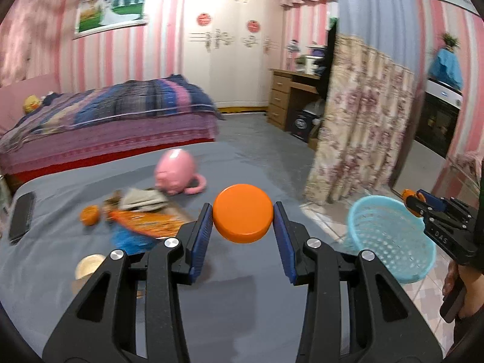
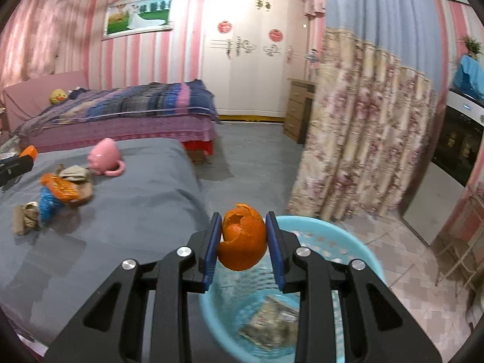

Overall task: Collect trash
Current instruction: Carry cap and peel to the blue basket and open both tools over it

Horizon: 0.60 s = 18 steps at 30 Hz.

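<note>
Right gripper [image 2: 243, 239] has its jaws clamped on an orange peel [image 2: 242, 237] right over the blue basket [image 2: 357, 242], presumably to drop it; left gripper [image 1: 243, 220] jaws pinch an orange lid [image 1: 243, 212] mid-frame, likely headed there next.

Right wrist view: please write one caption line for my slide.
Right gripper holds an orange peel above the blue basket beside the grey bed.

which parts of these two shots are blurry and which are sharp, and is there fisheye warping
Left wrist view: the left gripper and its orange lid are sharp; the litter pile and pink mug are smeared. Right wrist view: the orange peel is crisp, the blue basket interior blurred. Both views bow the walls and darken the corners.
</note>
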{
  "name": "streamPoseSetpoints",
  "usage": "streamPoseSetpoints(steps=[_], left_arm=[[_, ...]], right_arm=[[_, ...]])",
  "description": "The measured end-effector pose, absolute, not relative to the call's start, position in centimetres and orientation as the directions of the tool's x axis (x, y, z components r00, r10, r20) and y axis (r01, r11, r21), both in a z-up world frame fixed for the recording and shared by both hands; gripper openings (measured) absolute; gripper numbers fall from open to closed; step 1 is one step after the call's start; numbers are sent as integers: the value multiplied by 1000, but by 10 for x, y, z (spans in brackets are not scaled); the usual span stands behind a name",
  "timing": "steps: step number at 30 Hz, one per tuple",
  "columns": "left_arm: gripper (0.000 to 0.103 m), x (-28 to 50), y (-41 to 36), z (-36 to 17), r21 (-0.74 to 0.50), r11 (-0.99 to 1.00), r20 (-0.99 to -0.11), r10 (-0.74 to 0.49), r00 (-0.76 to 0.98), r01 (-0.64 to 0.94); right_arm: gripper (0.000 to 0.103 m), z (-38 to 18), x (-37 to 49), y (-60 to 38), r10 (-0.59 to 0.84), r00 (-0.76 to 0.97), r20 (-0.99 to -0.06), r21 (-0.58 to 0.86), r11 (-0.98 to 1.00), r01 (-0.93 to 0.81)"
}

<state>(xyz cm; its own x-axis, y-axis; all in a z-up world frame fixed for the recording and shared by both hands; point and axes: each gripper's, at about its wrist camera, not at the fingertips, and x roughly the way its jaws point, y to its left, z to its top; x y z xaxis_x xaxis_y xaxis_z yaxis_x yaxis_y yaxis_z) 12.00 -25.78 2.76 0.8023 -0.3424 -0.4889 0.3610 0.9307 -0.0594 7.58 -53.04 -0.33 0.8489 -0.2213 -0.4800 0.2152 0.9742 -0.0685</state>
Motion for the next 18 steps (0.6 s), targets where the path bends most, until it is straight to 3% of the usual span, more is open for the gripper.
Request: streamPoseSetpoints(steps=[18], left_arm=[[40, 137, -396, -24, -121, 793, -551, -554, 624, 597]], right_arm=[[30, -32, 42, -601, -346, 803, -485, -18, 922, 387]])
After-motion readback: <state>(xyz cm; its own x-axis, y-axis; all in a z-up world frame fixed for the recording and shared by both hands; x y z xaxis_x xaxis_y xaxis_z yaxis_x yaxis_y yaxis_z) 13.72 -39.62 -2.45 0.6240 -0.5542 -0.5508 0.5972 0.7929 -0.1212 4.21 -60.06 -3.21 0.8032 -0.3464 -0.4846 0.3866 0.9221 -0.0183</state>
